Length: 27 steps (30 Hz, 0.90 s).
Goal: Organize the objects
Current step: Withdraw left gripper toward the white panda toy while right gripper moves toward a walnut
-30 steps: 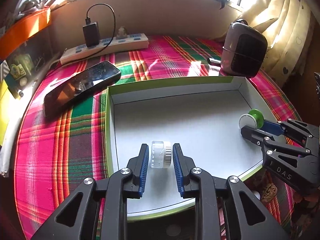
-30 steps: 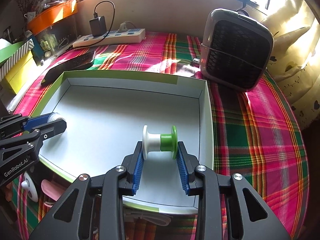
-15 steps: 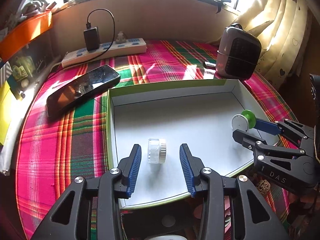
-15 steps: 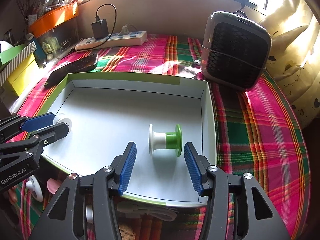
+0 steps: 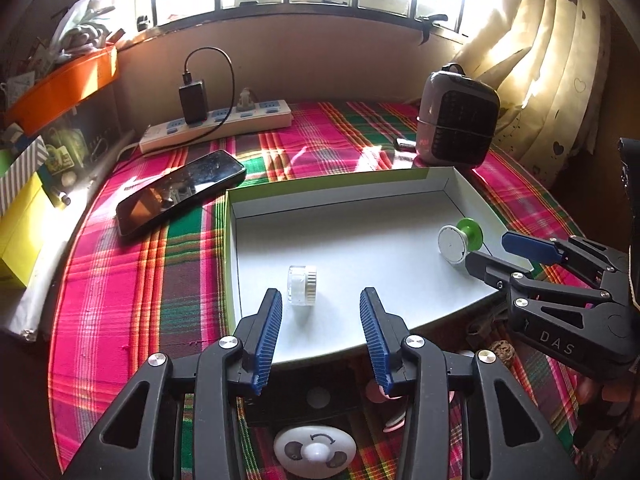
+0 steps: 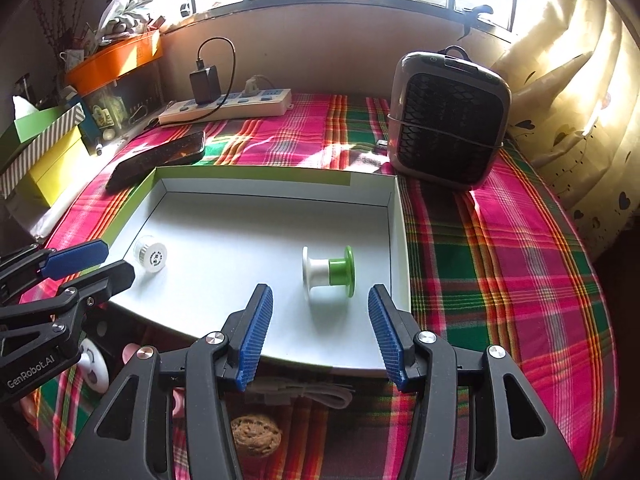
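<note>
A shallow white tray with a green rim (image 5: 436, 174) (image 6: 394, 216) lies on the plaid cloth. A small clear jar with a white lid (image 5: 302, 284) (image 6: 151, 255) lies on its side in the tray's left part. A white and green spool (image 6: 329, 272) (image 5: 460, 240) lies on its side in the right part. My left gripper (image 5: 320, 336) is open and empty, just behind the jar, above the tray's near edge. My right gripper (image 6: 320, 332) is open and empty, just behind the spool. Each gripper shows in the other's view: the right one (image 5: 504, 250), the left one (image 6: 100, 262).
A phone (image 5: 180, 192) lies left of the tray. A power strip with a charger (image 5: 216, 124) sits at the back. A small grey fan heater (image 6: 448, 120) stands behind the tray's right corner. A white round gadget (image 5: 316, 450), a cable (image 6: 304, 394) and a walnut (image 6: 256, 434) lie near the front edge.
Both grippers have opened, let go of the jar and the spool inside the tray, and pulled back and upward toward the near edge.
</note>
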{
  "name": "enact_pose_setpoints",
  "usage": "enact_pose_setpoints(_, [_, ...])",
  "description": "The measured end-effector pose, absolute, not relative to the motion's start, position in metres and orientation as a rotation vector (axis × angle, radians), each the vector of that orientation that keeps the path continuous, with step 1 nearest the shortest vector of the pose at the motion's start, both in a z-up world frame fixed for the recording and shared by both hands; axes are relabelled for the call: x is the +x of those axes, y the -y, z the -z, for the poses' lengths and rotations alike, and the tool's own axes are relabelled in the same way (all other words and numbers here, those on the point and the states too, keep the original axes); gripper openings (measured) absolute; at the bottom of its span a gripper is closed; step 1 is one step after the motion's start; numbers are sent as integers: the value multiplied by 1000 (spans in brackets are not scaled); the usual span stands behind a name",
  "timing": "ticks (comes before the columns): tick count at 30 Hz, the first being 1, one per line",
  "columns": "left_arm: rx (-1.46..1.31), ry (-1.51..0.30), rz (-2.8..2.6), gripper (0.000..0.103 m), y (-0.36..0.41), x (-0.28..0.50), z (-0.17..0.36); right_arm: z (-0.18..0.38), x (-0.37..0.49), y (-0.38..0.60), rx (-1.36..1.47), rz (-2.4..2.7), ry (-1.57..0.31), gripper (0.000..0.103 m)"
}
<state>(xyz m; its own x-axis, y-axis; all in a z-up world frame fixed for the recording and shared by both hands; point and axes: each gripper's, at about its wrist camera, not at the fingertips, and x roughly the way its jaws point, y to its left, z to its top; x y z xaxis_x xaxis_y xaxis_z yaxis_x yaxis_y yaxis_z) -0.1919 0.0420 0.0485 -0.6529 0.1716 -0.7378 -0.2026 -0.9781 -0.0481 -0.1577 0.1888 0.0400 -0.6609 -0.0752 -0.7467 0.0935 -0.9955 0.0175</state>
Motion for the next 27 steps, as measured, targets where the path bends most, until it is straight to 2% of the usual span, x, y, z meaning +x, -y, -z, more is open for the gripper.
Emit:
enact_pose_setpoints(20, [-1156, -109, -2753, 39, -32, -144, -47, -44, -94, -182, 1145, 2731, -70, 51])
enact_pose_setpoints(27, [-1171, -40, -2736, 39, -17, -133, -41, -40, -74, -176, 1113, 2659, -87, 51])
